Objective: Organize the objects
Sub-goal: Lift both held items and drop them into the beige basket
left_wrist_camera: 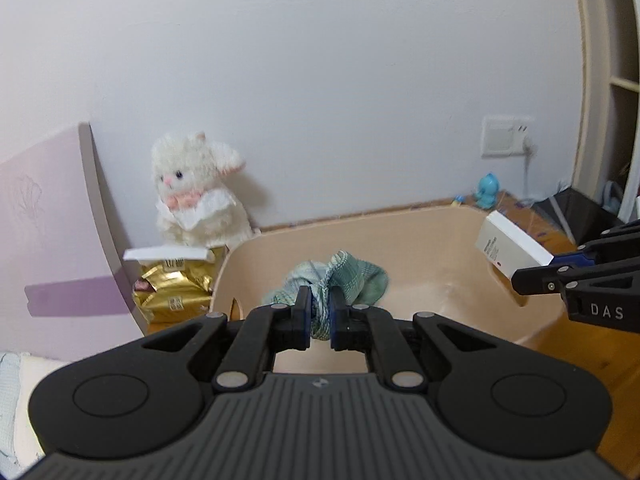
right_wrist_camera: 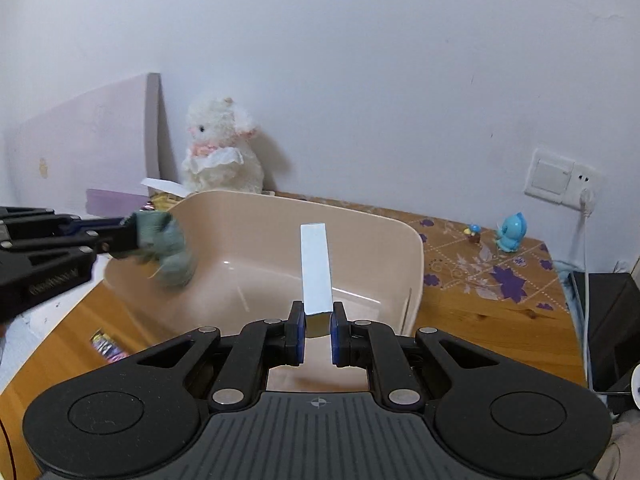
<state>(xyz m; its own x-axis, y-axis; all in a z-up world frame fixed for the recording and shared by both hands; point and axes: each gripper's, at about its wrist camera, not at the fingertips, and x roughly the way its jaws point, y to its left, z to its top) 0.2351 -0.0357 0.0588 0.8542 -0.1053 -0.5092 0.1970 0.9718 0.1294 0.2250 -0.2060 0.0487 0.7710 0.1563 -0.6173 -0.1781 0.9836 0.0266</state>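
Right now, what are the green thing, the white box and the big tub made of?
The green thing in the left gripper looks like soft woven cloth: it bunches and shows a weave. The white box in the right gripper seems thin, matte cardboard with crisp edges. The beige tub looks like smooth plastic with a slight sheen.

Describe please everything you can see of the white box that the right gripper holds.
The box is a slim white carton, long and narrow, with a cardboard look and some small print on one side. It looks closed and undamaged. The right gripper is shut on one end, so the rest sticks out forward and slightly upward, above the beige tub. Only the pads touch it; it hangs clear of the tub.
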